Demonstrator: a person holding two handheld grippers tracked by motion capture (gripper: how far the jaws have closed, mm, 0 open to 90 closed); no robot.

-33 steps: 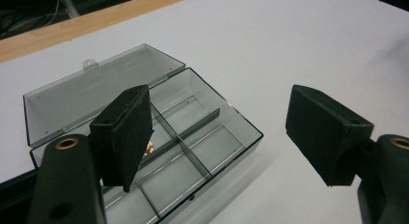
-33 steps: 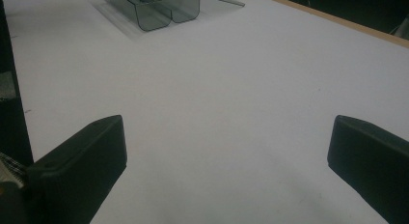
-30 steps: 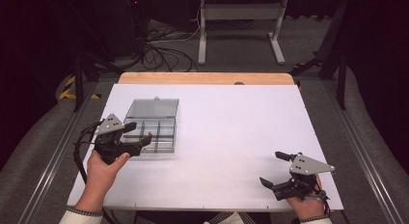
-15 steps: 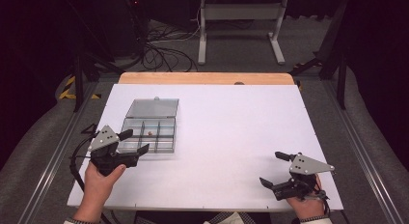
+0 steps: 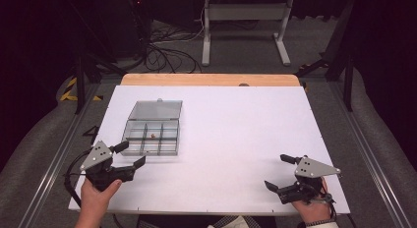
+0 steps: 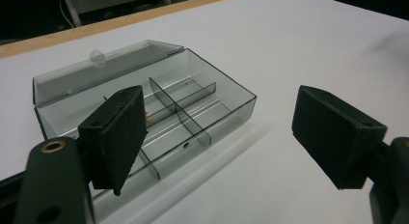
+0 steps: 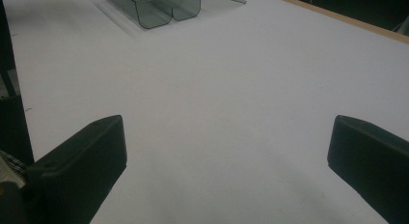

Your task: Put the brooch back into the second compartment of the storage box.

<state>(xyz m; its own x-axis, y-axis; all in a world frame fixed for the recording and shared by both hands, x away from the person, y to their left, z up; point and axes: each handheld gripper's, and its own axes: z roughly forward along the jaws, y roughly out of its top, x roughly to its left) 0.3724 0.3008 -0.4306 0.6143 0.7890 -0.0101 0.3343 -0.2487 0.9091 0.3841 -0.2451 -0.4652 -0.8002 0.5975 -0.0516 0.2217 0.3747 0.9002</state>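
The left gripper [image 5: 129, 156] has its jaws set wide with nothing between the pads; they have just been opening further. It sits low over the white table surface [image 5: 236, 139], just in front of the near left corner of the clear compartment box [image 5: 151, 138], apart from it. In the left gripper view, one pad [image 6: 115, 137] overlaps the box's near wall in the picture, while the other pad [image 6: 335, 134] stands over bare table. The compartment box is a smoky transparent plastic tray divided by thin partitions into several cells, with its hinged lid [image 5: 156, 110] swung open and lying back on the far side. One small orange-brown item [image 5: 153, 135] lies in a middle cell; its kind cannot be told. The other cells visible hold no distinguishable contents. The right gripper [image 5: 281, 172] rests near the table's near right corner, well apart from the box, its jaws also spread wide and holding nothing. A wooden edge strip [image 5: 211, 79] borders the table's far side.
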